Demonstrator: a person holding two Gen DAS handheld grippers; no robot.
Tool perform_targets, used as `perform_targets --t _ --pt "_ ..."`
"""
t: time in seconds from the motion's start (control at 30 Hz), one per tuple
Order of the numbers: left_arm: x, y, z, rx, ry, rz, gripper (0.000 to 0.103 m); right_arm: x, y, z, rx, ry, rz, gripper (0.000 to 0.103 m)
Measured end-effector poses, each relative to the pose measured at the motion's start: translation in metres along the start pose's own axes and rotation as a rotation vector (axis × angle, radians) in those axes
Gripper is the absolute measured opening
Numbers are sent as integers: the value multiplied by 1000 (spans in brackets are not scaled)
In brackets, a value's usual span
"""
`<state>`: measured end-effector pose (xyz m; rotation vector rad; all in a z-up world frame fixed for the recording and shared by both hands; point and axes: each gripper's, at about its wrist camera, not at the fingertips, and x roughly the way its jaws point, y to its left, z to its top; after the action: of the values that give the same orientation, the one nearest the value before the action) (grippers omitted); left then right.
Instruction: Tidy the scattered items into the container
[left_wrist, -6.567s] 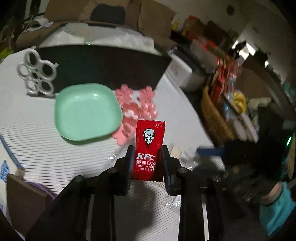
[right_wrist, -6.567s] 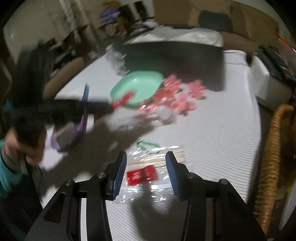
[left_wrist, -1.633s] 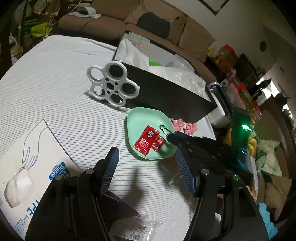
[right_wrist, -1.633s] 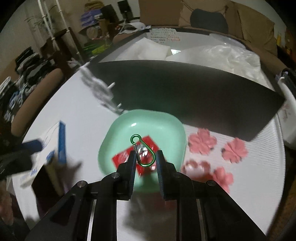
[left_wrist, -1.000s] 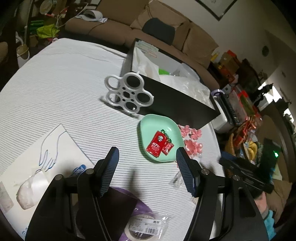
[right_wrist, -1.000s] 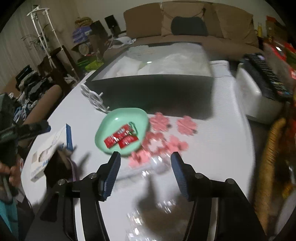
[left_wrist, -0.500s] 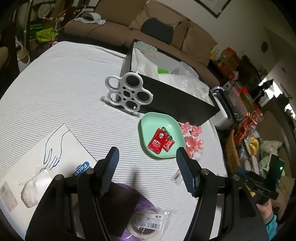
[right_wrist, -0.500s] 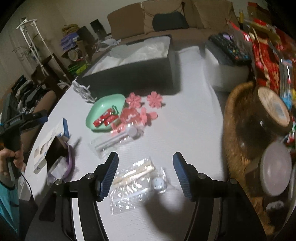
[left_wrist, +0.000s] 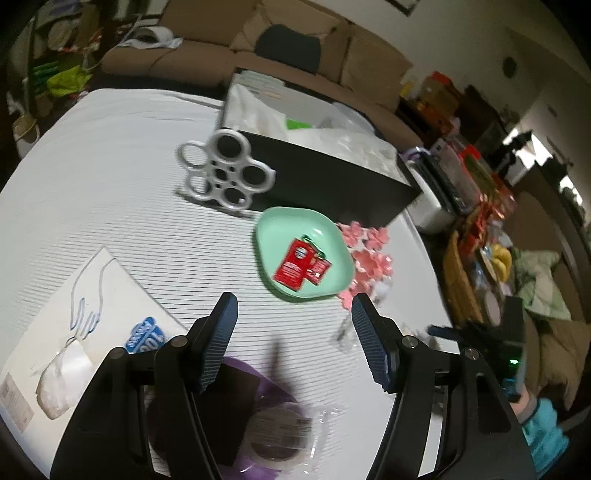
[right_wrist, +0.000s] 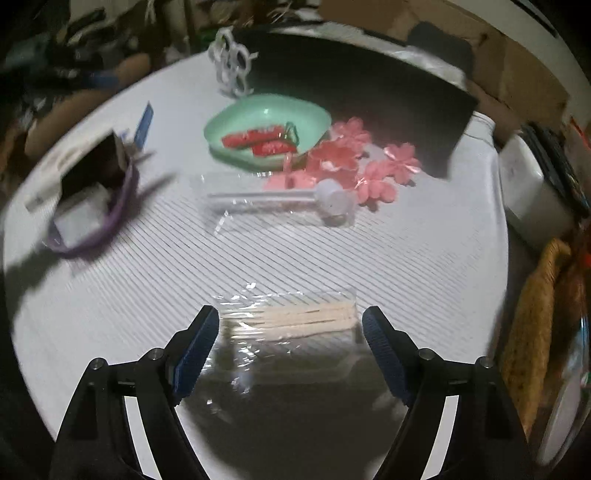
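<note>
A mint green dish (left_wrist: 273, 229) (right_wrist: 255, 110) holds two red ketchup packets (left_wrist: 293, 264) (right_wrist: 258, 142) and a green carabiner (right_wrist: 291, 134). My right gripper (right_wrist: 290, 345) is open, low over a clear bag of wooden sticks (right_wrist: 295, 317) that lies between its fingers. A clear-wrapped plastic spoon (right_wrist: 280, 197) lies between that bag and the dish. My left gripper (left_wrist: 295, 336) is open and empty, high above the table, short of the dish.
Pink paper flowers (right_wrist: 354, 158) lie right of the dish. A black box (left_wrist: 325, 170) and a white ring-shaped holder (left_wrist: 225, 171) stand behind it. A glove box (left_wrist: 74, 325), purple tape rolls (left_wrist: 273, 432) and a wicker basket (right_wrist: 535, 306) ring the table.
My right gripper has dropped low and moved in over the bag of sticks. My left gripper has shifted slightly nearer the dish and stays open.
</note>
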<state>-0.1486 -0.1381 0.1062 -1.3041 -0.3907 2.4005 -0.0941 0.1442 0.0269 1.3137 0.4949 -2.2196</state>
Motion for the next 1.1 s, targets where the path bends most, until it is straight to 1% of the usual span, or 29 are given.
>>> perform_targets --t 0.1,0.17,0.23,0.3,0.33,0.37,0.4,0.43,0.53,0.63,0.7,0.73,0.77,0.83,0.9,0.97,1.03,1.07,1.1 --pt "3 -3 0 6 9 -3 61 14 -9 0 15 42 69 83" --pt "6 -3 0 4 15 -3 61 20 -11 -1 14 64 100 84" --pt "7 -3 0 5 18 1 61 23 -9 -2 -11 67 78 88" --pt "8 -4 0 5 19 -1 61 24 -8 -5 -10 60 73 93" --pt "9 -5 0 7 20 -2 61 25 -8 -6 -6 60 79 99" --pt "9 -7 0 13 22 -4 61 26 -4 -8 -20 57 67 102" --pt "10 -10 -1 22 25 -11 61 28 3 -10 -56 59 35 102" --pt "10 -14 -2 31 28 -24 61 26 7 -11 -71 44 28 103" --pt "13 -30 -5 70 45 -72 61 27 8 -12 -68 44 38 103" --pt "19 -47 -10 118 65 -85 61 27 6 -14 -65 29 41 103" --pt "23 -54 -14 135 81 -89 61 25 5 -14 -60 19 39 100" --pt "25 -56 -16 141 89 -89 61 24 5 -14 -57 9 40 91" --pt "27 -58 -17 146 94 -85 61 21 4 -13 -49 -3 55 84" --pt "29 -58 -17 140 97 -82 61 17 2 -11 -22 -13 91 77" --pt "29 -55 -16 122 98 -88 61 17 2 -8 -18 -9 99 75" --pt "31 -55 -15 105 108 -126 61 16 -1 -9 14 -12 132 71" --pt "35 -60 -14 101 132 -187 61 13 -9 -10 89 -2 196 71" --pt "36 -65 -15 110 137 -197 61 10 -14 -10 139 15 217 71" --pt "39 -72 -17 125 144 -198 61 7 -17 -12 175 21 221 71"
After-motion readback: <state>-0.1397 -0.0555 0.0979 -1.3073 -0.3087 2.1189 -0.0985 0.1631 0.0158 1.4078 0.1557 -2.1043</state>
